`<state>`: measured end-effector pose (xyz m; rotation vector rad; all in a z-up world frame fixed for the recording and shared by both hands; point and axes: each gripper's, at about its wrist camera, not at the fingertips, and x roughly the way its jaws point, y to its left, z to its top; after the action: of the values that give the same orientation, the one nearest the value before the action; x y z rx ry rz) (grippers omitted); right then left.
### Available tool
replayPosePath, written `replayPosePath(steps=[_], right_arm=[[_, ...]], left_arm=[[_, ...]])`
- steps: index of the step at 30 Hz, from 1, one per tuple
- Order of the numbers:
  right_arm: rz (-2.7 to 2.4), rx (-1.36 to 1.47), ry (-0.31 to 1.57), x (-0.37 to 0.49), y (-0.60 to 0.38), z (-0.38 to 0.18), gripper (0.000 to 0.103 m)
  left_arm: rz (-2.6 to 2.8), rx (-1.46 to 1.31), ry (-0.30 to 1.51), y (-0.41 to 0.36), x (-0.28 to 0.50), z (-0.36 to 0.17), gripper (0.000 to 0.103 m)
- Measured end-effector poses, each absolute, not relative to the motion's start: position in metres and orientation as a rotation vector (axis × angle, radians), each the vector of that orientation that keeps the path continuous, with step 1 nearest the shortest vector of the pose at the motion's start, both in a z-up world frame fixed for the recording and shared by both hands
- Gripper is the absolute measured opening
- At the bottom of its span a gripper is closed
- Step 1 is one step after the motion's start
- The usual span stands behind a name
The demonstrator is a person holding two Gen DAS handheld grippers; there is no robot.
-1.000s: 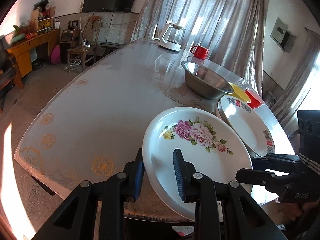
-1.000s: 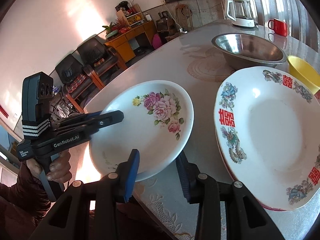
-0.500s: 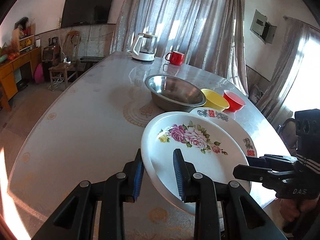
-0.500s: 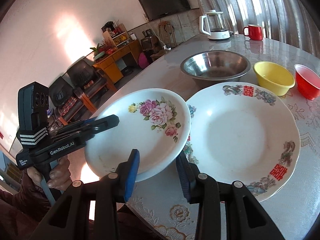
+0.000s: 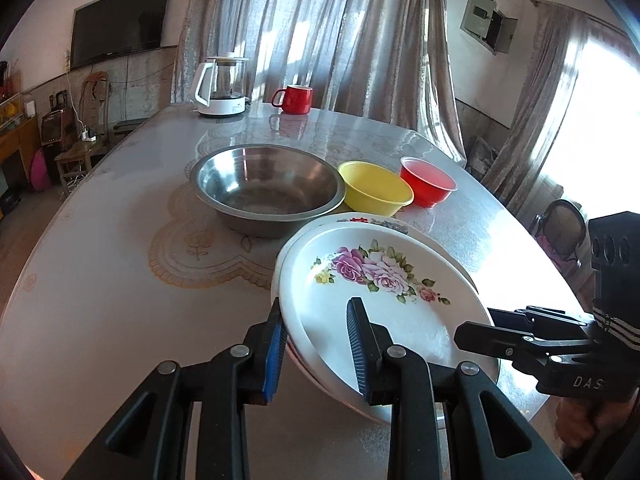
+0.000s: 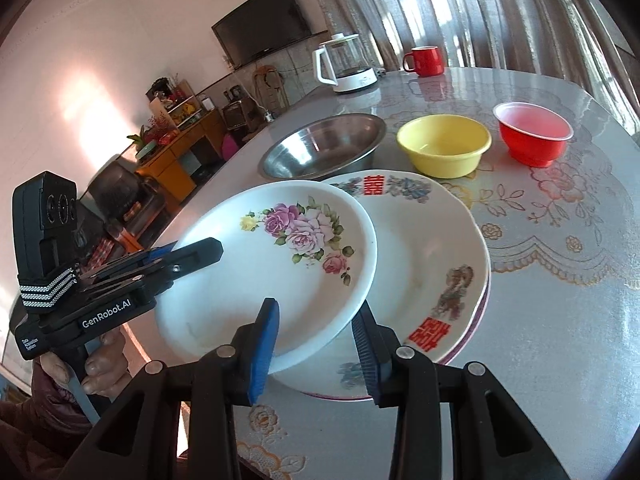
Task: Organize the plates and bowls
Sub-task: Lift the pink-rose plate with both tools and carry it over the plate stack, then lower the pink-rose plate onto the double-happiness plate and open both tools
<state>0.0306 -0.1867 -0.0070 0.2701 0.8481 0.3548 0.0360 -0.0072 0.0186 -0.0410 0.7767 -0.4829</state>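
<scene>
White flowered plate (image 6: 280, 264) hangs pinched at its rim between both sets of fingers.
Your left fingers (image 5: 316, 344) and right fingers (image 6: 316, 344) hold it tilted just over the bigger plate (image 6: 432, 264); lower unevenly and it could clack or slide off onto the bench (image 6: 560, 320).

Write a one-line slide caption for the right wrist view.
Both grippers carry the floral plate over the larger red-character plate, with steel, yellow and red bowls behind.
</scene>
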Motion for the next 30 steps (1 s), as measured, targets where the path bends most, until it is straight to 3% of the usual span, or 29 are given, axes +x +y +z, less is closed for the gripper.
replayPosePath(steps=[30], right_arm=[[0.222,0.29,0.884,0.047,-0.214,-0.019,0.039]], left_arm=[[-0.514,-0.025,0.89,-0.033,0.058,-0.004,0.036]])
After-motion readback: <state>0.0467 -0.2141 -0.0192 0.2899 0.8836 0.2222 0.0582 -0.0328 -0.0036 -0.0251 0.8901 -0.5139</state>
